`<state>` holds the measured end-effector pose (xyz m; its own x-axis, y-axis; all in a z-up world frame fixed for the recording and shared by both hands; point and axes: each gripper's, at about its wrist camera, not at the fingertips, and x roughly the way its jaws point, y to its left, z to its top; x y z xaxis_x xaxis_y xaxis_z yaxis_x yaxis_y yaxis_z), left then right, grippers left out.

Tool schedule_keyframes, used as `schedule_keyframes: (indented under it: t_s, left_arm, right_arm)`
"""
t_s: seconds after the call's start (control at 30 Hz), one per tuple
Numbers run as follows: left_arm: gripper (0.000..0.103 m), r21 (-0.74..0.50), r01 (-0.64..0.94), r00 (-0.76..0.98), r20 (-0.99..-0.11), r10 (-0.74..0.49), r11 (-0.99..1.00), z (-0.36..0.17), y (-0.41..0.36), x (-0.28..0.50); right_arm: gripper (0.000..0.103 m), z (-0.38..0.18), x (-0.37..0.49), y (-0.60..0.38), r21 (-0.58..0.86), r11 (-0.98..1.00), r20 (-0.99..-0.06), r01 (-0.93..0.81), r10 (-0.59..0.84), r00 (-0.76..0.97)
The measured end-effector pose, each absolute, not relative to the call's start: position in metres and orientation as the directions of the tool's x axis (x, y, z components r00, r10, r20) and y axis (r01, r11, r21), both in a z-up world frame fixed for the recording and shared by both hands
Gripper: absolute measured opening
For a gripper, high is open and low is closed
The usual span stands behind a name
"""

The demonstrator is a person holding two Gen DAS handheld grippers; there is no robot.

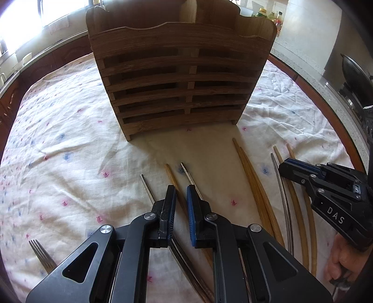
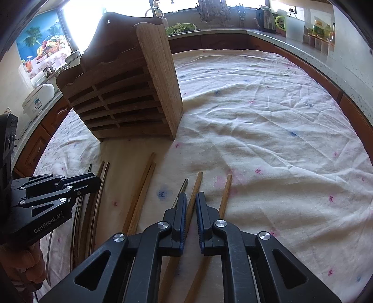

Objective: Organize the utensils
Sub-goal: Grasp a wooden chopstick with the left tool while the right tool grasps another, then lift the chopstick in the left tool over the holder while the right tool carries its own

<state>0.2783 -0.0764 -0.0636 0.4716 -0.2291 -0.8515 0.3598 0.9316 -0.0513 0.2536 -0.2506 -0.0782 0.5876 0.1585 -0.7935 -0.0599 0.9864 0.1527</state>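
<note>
A slatted wooden utensil holder (image 1: 177, 77) (image 2: 130, 93) stands on the cloth-covered table. Wooden and metal chopsticks lie loose in front of it. My left gripper (image 1: 181, 188) points down at the cloth, shut on a wooden chopstick (image 1: 171, 173) that runs between its pads. A metal chopstick (image 1: 186, 171) lies just right of it and another (image 1: 145, 186) to its left. My right gripper (image 2: 191, 195) is likewise shut on a wooden chopstick (image 2: 195, 186). A metal chopstick (image 2: 184, 185) and another wooden one (image 2: 226, 193) flank it. A wooden pair (image 1: 249, 177) (image 2: 142, 193) lies between the two grippers.
A fork (image 1: 42, 254) lies at the near left on the floral tablecloth (image 2: 268, 130). Kitchen counters ring the table, with a wok (image 1: 356, 77), a rice cooker (image 2: 39, 98) and a kettle (image 2: 265, 19). A hand (image 1: 340, 263) holds the right gripper's handle.
</note>
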Motion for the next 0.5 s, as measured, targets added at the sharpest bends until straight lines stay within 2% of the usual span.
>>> schedule_keyframes:
  t_s: [0.2, 0.5]
  left_arm:
    - [0.007, -0.111, 0.348, 0.496, -0.821, -0.283, 0.931, -0.047, -0.065, 0.263]
    - [0.005, -0.205, 0.371, 0.586, -0.705, -0.4, 0.906, 0.018, -0.038, 0.216]
  right_arm:
    - [0.006, -0.063, 0.238, -0.258, 0.231, 0.97, -0.756, -0.071, 0.224, 0.615]
    - [0.005, -0.008, 0.203, -0.261, 0.27, 0.955, -0.658, -0.119, 0.274, 0.701]
